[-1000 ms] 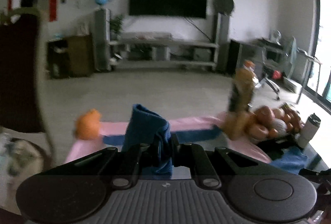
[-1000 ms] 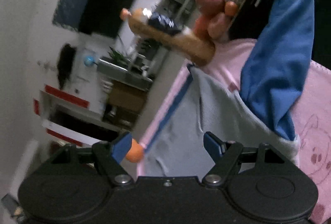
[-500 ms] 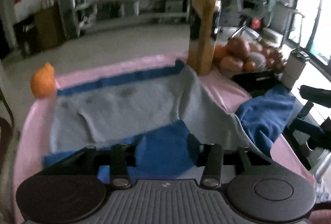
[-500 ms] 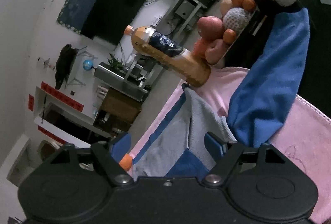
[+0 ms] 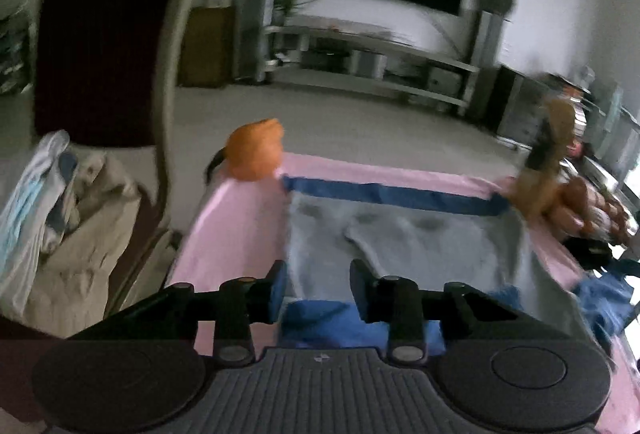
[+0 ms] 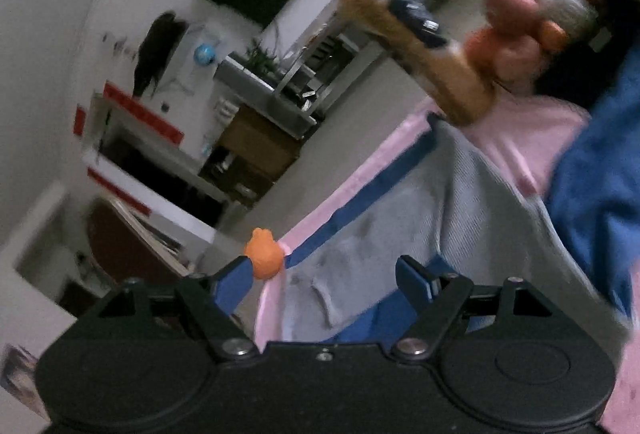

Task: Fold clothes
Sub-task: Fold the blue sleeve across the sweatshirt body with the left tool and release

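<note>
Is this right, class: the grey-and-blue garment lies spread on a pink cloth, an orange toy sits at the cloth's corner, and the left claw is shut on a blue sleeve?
One detail is wrong. The left wrist view shows the left claw open, its fingers apart and gripping nothing. The rest stands: the grey-and-blue garment lies spread on the pink cloth, with the orange toy at its corner.
</note>
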A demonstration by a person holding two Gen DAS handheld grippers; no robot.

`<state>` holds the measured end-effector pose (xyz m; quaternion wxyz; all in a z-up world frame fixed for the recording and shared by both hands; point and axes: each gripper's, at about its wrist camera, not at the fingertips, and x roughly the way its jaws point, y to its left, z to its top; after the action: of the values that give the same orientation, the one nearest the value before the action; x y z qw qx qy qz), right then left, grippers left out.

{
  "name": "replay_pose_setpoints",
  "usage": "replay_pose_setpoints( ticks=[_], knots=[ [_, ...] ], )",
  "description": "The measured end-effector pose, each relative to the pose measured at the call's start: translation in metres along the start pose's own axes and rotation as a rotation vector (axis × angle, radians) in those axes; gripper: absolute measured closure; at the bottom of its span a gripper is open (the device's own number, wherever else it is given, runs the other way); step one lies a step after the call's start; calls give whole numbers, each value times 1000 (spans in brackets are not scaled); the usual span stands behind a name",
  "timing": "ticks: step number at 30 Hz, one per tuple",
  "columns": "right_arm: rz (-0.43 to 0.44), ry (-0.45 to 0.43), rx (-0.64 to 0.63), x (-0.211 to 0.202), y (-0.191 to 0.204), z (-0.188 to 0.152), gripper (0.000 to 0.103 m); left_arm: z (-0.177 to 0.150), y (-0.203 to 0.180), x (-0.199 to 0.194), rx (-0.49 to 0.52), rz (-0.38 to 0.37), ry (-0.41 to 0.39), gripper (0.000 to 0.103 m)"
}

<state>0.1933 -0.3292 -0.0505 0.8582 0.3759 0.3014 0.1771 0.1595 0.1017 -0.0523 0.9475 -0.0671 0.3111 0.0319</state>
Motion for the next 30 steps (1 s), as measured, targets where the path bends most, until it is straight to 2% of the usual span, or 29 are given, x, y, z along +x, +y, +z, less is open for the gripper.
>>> replay_pose_setpoints(
  ticks=[3, 5, 7, 9, 11, 16, 18, 20, 21, 26, 28, 29, 30],
  knots=[
    [-54, 0, -4, 26, -15, -1, 25, -22, 0, 32, 25, 29, 156, 84],
    [-166, 42, 20, 44, -38, -9, 27, -32, -9, 47, 87, 14, 249, 80],
    [-296, 132, 77, 64, -58, -13, 49, -40, -14, 55, 149, 53, 298, 80],
    [-342, 167, 33, 73, -58, -19, 55, -49, -18, 61, 204, 97, 344, 80],
    [-380, 188, -28, 80, -55, -26, 56, -59, -15, 70, 219, 128, 425, 79],
    [-475, 239, -182, 97, -46, -42, 56, -64, -16, 70, 259, 148, 420, 74],
    [-512, 259, -244, 104, -43, -49, 60, -65, -15, 69, 255, 155, 415, 74],
    [-549, 279, -306, 111, -40, -55, 91, -66, -14, 66, 240, 154, 405, 73],
    [-567, 289, -337, 114, -38, -58, 99, -67, -14, 66, 233, 152, 401, 71],
    [-674, 251, -405, 109, -36, -67, 101, -68, -11, 65, 212, 156, 391, 64],
    [-680, 249, -407, 106, -36, -67, 100, -68, -11, 64, 209, 161, 387, 63],
    [-685, 247, -405, 104, -36, -67, 96, -67, -9, 60, 197, 150, 373, 63],
    [-678, 235, -385, 99, -36, -65, 88, -64, -8, 55, 180, 136, 354, 66]
  ],
)
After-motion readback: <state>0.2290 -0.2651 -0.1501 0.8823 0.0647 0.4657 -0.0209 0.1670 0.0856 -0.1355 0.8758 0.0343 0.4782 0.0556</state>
